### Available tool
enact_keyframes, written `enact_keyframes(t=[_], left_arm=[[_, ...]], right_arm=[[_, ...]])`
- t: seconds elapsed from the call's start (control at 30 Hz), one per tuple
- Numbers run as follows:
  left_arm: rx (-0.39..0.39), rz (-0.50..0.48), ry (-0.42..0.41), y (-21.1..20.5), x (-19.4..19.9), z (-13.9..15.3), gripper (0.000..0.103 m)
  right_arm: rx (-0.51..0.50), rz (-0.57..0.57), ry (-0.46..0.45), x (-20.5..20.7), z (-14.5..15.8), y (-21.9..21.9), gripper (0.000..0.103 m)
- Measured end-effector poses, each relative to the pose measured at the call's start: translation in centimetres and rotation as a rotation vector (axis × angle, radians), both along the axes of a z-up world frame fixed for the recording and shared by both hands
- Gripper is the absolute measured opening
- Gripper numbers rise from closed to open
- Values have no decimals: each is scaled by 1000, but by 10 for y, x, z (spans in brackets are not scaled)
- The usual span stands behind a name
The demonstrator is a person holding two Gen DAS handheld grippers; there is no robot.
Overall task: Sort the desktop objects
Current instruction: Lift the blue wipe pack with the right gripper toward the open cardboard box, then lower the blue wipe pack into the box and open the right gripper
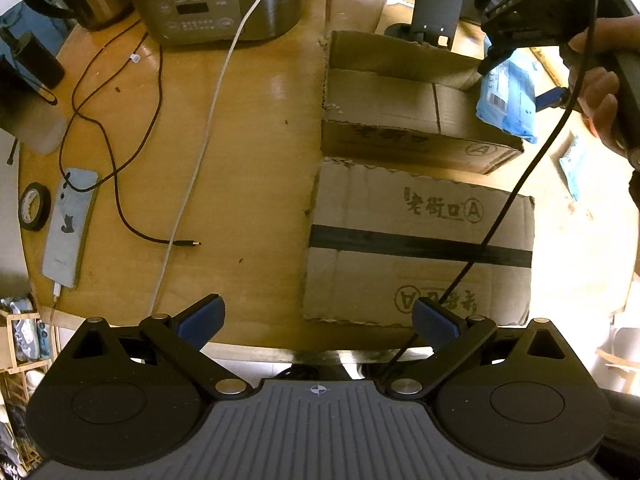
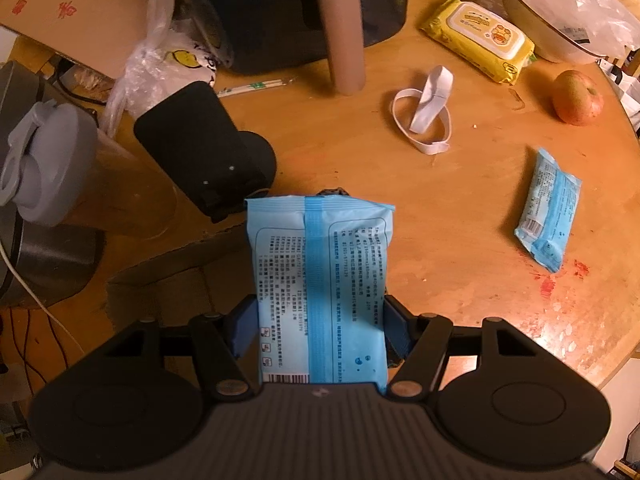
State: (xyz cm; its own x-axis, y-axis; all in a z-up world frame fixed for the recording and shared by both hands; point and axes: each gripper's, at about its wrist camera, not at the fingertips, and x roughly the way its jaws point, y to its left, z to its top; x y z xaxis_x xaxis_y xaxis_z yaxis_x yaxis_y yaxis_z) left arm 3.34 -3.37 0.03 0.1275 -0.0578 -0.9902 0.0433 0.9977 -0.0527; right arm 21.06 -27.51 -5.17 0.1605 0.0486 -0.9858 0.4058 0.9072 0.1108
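1. Right gripper (image 2: pixel 318 326) has its jaws clamped on a blue wipes packet (image 2: pixel 320 280), gripped across the narrow width near its barcode end so the long body hangs free below the pads

2. From the left wrist view, that same packet (image 1: pixel 507 96) hangs over the far right corner of the open cardboard box (image 1: pixel 400 100); looks like the box is the bin for this sort, and a high carry keeps the packet above the wall

3. Left gripper (image 1: pixel 318 322) hovers with jaws wide and nothing between them, parked over the near counter (image 1: pixel 256 160) edge beside the flattened cardboard (image 1: pixel 420 240), out of the right hand's path

4. A second blue packet (image 2: pixel 548 216) lies flat on the counter, well apart from the box; my guess is it goes next

5. Yellow wipes pack (image 2: pixel 478 38), apple (image 2: pixel 578 98) and white elastic band (image 2: pixel 424 114) sit scattered further back, still unsorted

6. Watch the black cable (image 1: pixel 520 184) trailing across the cardboard; it could snag
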Motion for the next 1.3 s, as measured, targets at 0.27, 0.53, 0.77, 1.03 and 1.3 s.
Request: enact_keyframes(t=[0.27, 0.53, 0.77, 1.03, 1.3], left_arm=[[-2, 13, 3, 5, -4, 0, 103], [-4, 21, 10, 6, -5, 0, 103], [-7, 22, 14, 6, -5, -2, 103], [-8, 23, 18, 4, -3, -3, 103], [-6, 25, 25, 4, -3, -4, 103]], right_arm=[[-3, 28, -5, 5, 0, 8, 65], [-16, 104, -6, 10, -4, 12, 65], [-28, 206, -3, 16, -11, 16, 65], [-42, 287, 16, 23, -24, 19, 65], [-48, 331, 38, 25, -40, 25, 65]])
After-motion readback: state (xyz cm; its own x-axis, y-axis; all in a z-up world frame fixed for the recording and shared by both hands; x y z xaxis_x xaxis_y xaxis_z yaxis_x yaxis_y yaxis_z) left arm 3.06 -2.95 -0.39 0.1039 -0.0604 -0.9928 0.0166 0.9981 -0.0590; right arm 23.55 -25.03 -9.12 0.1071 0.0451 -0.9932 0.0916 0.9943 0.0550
